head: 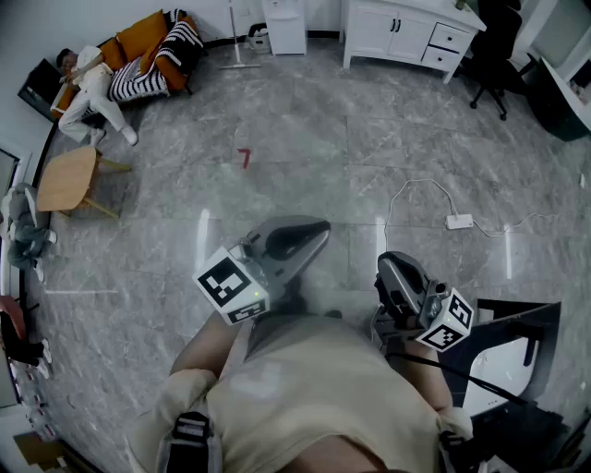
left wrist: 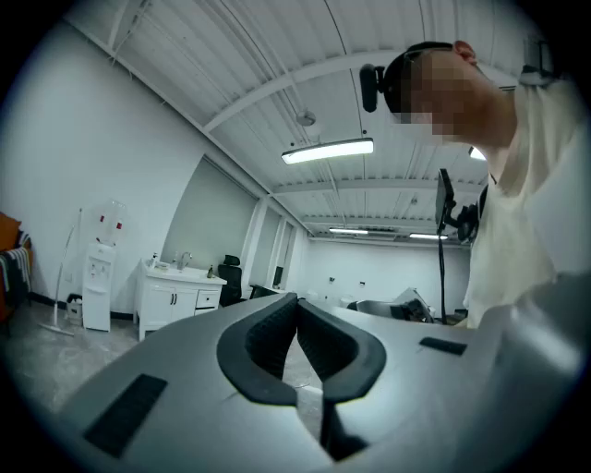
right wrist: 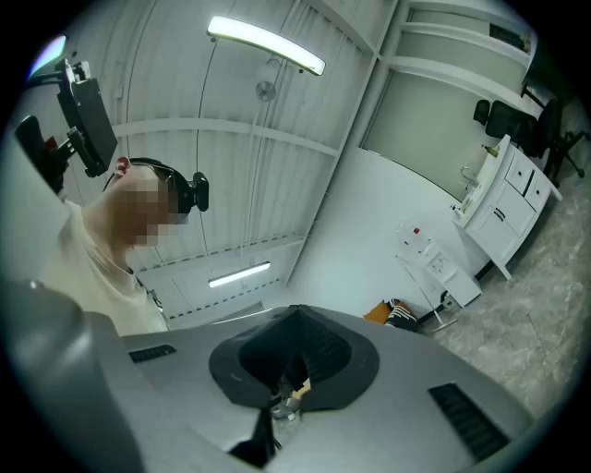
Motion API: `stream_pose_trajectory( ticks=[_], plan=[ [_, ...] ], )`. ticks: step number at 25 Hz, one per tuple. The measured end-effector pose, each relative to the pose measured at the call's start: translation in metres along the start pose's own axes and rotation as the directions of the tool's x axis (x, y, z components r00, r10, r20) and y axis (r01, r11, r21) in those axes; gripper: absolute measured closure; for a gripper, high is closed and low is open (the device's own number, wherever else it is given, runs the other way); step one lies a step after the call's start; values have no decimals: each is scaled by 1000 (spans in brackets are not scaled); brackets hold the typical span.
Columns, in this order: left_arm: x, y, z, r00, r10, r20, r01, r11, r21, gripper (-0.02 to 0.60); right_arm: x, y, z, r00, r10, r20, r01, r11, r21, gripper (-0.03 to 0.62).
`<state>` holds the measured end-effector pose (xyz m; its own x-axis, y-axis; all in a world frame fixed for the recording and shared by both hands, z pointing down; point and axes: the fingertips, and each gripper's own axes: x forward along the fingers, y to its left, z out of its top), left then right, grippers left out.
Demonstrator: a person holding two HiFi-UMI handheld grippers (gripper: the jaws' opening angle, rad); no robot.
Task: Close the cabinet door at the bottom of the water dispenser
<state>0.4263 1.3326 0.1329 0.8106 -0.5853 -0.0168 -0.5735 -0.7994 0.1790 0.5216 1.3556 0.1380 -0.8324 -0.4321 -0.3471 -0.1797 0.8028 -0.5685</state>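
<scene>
Well away from the person, against the far wall, stands the water dispenser (head: 284, 26), a narrow white box with a clear bottle (left wrist: 110, 220) on top and small red marks on its front. Its cabinet door (left wrist: 95, 312) fills the lower part, plain and white, but it is too small to tell whether it stands ajar. Just right of it is a white cabinet (head: 406, 32) with dark handles and drawers.

Both tools are held close to the person's beige shirt. The left gripper (head: 323, 226) is clenched with nothing in it, its ribbed black pads meeting at the tips inside a smooth grey shell. The right gripper (head: 388, 259) is likewise closed tight on nothing and tilts upward.

Between person and dispenser stretches a glossy grey marbled floor (head: 305, 139) of large tiles. A white power strip (head: 459, 222) with a looping cable lies on it to the right, a small wooden table (head: 69, 177) to the left, and an orange sofa (head: 138, 42) sits in the far left corner.
</scene>
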Motion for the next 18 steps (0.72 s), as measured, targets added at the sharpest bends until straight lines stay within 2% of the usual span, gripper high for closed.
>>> stream_pose_trajectory(
  ticks=[4,10,14,18],
  plan=[
    [-21,38,15,1000,19,-2,-19,998,62,588,42,-6,-7,1000,2,-4,-2,1000,-11,583],
    [-57,104,29,998,50,35,-52,998,48,588,112,-16,-25,999,18,-27,-18,1000,-17,583],
    [-81,138,35,997,53,52,-56,997,58,588,154,-20,-33,999,42,-7,-42,999,-4,583],
    [-102,170,38,993,94,66,-98,993,63,588,190,-25,-43,997,74,-23,-74,997,11,583]
  ],
)
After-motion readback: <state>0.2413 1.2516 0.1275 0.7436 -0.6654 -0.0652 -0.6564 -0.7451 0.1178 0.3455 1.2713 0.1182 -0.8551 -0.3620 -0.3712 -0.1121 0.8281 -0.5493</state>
